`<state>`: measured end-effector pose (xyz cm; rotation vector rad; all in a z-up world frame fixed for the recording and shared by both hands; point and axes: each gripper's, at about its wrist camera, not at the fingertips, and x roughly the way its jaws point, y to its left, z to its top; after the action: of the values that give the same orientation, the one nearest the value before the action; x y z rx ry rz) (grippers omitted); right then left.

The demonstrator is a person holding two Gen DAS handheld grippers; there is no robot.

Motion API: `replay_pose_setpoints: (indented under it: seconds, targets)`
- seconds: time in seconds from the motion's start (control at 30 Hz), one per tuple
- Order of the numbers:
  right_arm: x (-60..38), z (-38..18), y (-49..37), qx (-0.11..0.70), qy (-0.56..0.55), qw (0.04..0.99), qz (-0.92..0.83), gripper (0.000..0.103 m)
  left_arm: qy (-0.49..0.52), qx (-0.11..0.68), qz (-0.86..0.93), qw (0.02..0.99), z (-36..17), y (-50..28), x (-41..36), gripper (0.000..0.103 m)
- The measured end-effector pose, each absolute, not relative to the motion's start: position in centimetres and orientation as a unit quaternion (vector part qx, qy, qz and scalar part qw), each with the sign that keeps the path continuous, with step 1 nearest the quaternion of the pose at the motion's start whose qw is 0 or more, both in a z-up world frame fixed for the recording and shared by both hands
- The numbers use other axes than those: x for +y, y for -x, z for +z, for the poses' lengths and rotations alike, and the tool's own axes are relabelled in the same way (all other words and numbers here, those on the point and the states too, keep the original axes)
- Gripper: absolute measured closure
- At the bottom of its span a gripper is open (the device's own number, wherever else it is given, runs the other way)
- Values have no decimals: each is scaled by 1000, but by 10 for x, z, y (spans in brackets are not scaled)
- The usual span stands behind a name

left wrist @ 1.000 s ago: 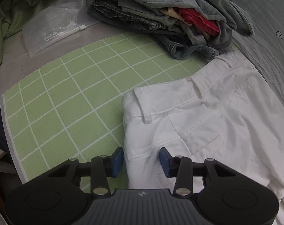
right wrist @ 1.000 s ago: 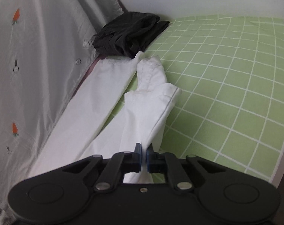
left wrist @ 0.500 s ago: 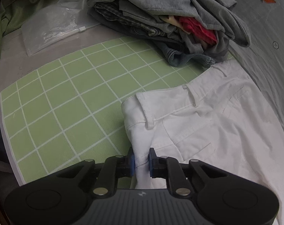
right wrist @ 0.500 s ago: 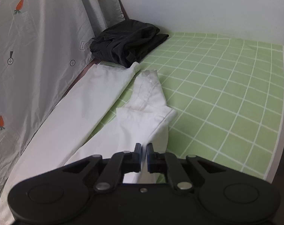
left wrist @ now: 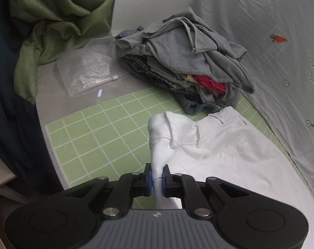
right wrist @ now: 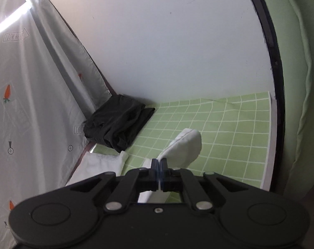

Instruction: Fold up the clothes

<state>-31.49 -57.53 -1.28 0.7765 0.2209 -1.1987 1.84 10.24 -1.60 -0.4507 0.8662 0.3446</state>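
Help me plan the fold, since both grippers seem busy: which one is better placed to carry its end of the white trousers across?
Right, probably. The right gripper is shut on a trouser leg lifted clear of the green mat. The left gripper pins the waistband end, a natural anchor.

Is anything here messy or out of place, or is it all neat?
Mostly tidy. The untidy spot is the heap of unfolded clothes, grey tops over checked and red pieces, slumped at the far edge of the green grid mat. The white trousers are bunched only because the left gripper and right gripper pinch them.
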Motion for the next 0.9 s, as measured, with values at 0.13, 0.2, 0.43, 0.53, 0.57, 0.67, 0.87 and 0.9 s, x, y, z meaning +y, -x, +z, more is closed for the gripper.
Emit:
replay_pose_setpoints:
  seconds: [0.13, 0.2, 0.43, 0.53, 0.57, 0.67, 0.87, 0.9]
  targets:
    - [-576, -15, 318, 118, -350, 747, -553, 101, 245, 441, 196, 841, -41, -3, 113, 92]
    - [-580, -20, 314, 122, -359, 743, -551, 101, 244, 439, 183, 845, -36, 2, 109, 93]
    - [-608, -2, 271, 107, -338, 768, -534, 101, 261, 404, 168, 860, -5, -20, 95, 93]
    - [-626, 15, 234, 97, -312, 789, -521, 101, 272, 388, 152, 868, 9, -47, 84, 94]
    - [-634, 19, 220, 94, -305, 795, -515, 101, 269, 385, 146, 871, 13, -58, 79, 94]
    - [-665, 29, 165, 97, -286, 818, -489, 101, 272, 374, 129, 877, 24, -101, 62, 93]
    - [-735, 28, 24, 126, -243, 854, -442, 101, 253, 343, 115, 897, 30, -234, 5, 81]
    - [-741, 24, 2, 134, -237, 856, -439, 101, 258, 338, 118, 897, 26, -254, -3, 65]
